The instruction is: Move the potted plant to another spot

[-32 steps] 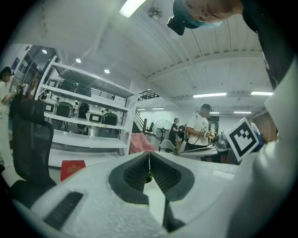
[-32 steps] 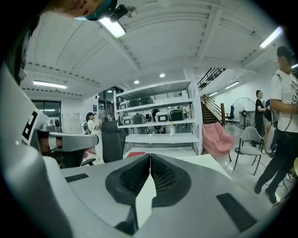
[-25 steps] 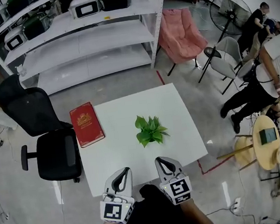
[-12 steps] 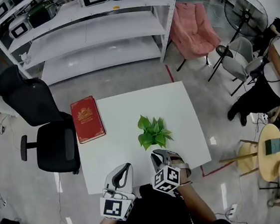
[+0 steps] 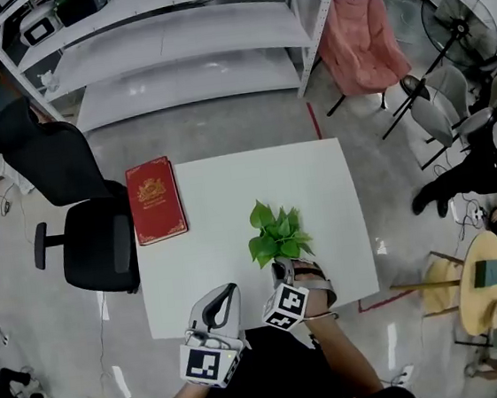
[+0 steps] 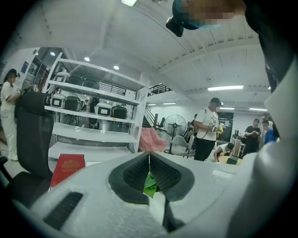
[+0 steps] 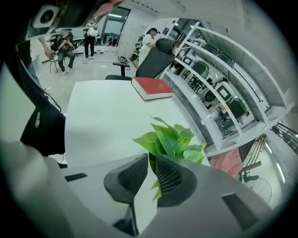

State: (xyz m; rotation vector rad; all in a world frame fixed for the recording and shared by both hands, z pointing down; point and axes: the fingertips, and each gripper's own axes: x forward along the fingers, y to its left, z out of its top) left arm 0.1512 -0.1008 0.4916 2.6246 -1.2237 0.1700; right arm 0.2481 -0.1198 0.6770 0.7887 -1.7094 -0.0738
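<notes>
The potted plant stands on the white table, right of the middle; its green leaves hide the pot. My right gripper is at the plant's near side, fingertips under the leaves. In the right gripper view the plant rises just beyond the gripper, whose jaws stand a narrow gap apart with a leaf showing through. My left gripper hovers at the table's near edge, shut and holding nothing. In the left gripper view a bit of the plant's green shows below the gripper's touching tips.
A red book lies at the table's far left edge. A black office chair stands left of the table. White shelves and a pink chair are beyond it. A round wooden table and people are at the right.
My right gripper has moved forward from the near edge up to the plant and turned slightly. The left gripper has stayed near the table's edge.
</notes>
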